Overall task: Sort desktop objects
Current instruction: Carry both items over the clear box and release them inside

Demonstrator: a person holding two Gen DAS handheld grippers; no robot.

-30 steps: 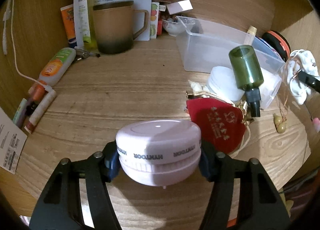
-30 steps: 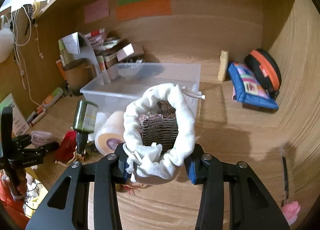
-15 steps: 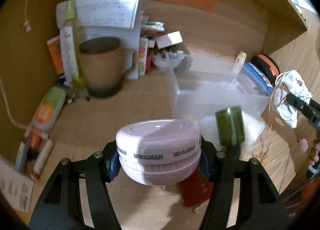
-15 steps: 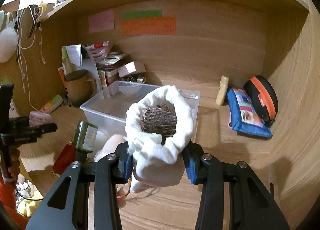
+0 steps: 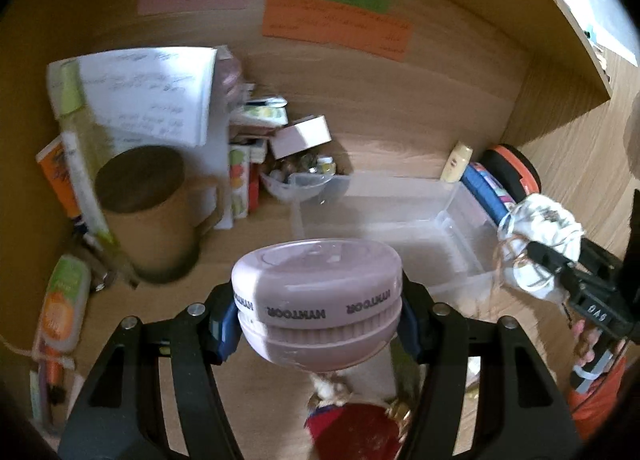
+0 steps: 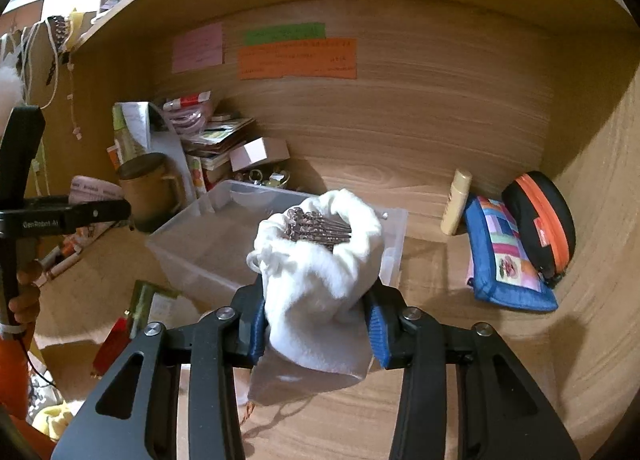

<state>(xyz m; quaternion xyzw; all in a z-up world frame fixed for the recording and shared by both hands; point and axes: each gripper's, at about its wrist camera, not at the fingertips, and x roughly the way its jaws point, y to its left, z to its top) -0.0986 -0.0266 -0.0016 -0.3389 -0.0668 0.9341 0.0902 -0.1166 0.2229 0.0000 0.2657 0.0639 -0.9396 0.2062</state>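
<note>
While both grippers hang above the wooden table [image 6: 460,400], each carries a load. Left gripper [image 5: 318,316]: blue-padded fingers [image 5: 225,320] about half spread, clamped on the sides of a round pink case [image 5: 316,292], lifted clear of the table. Right gripper [image 6: 318,322]: fingers nearly closed, pinching a white cloth pouch [image 6: 320,280] with dark metal pieces at its mouth. Clear plastic bin [image 6: 192,252] sits just beyond both. Brown mug [image 5: 148,212] to the left.
</note>
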